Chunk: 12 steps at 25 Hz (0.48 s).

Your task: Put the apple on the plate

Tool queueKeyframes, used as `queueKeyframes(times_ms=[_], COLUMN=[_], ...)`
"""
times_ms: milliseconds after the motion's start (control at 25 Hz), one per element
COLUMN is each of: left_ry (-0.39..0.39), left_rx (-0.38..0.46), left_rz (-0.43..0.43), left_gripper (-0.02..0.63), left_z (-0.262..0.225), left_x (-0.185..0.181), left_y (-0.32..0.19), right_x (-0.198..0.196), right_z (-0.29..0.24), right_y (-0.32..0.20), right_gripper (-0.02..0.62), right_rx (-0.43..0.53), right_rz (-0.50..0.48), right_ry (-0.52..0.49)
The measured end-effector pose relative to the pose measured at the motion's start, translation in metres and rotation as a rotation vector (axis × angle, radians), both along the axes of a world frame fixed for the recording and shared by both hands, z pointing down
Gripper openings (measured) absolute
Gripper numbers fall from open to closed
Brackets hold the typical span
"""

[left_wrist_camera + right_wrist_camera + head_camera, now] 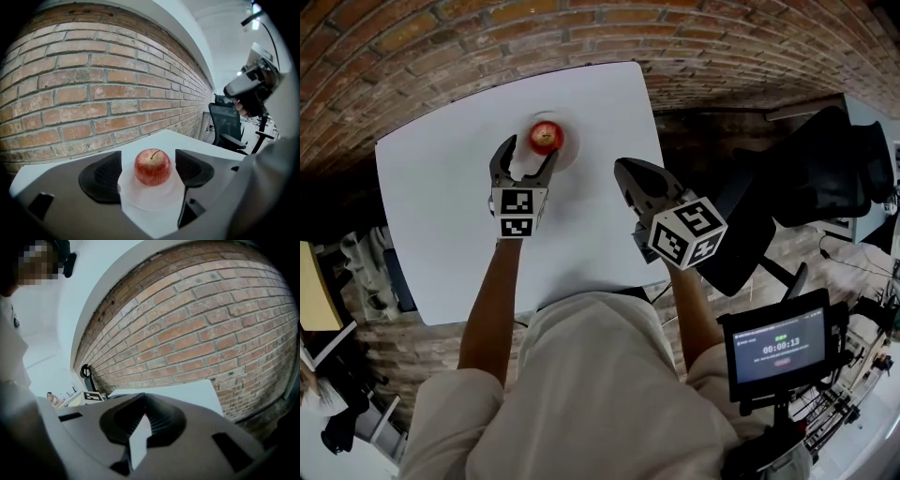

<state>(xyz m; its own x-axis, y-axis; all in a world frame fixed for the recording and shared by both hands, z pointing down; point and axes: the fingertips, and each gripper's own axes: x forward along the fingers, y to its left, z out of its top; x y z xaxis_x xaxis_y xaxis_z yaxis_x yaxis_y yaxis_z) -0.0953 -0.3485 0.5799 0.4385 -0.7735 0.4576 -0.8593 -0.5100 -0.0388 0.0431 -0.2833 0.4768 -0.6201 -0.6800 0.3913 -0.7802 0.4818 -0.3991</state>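
Now apple point(546, 137) sits on plate point(569, 154), stem up, at far side of white table point(441, 206). My left gripper point(529, 159) wide open, jaws low by plate, apple in gap just ahead, no touch. My right gripper point(628, 176) pinched shut, nothing in it, above table's right edge.

Clad in pale cream clothing point(581, 394), forearms bare. Grey moulded shells on left gripper point(530, 150) and right gripper point(622, 167), black ribbed pads point(101, 176) inside the jaws, white cube point(517, 212) with black square markers behind each gripper.
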Motion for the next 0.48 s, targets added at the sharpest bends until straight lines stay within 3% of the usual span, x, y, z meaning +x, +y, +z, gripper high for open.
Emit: queueKeyframes(times_ms=[480], left_ry=[0.063], left_rx=[0.020], left_rz=[-0.013], left_gripper=[0.255], left_z=[-0.036], left_x=[-0.009], left_y=[0.021], right_x=[-0.012], right_z=[-0.030], right_y=[0.003], right_gripper=[0.005], right_rx=[0.070], right_rz=[-0.034], right_ry=[0.000])
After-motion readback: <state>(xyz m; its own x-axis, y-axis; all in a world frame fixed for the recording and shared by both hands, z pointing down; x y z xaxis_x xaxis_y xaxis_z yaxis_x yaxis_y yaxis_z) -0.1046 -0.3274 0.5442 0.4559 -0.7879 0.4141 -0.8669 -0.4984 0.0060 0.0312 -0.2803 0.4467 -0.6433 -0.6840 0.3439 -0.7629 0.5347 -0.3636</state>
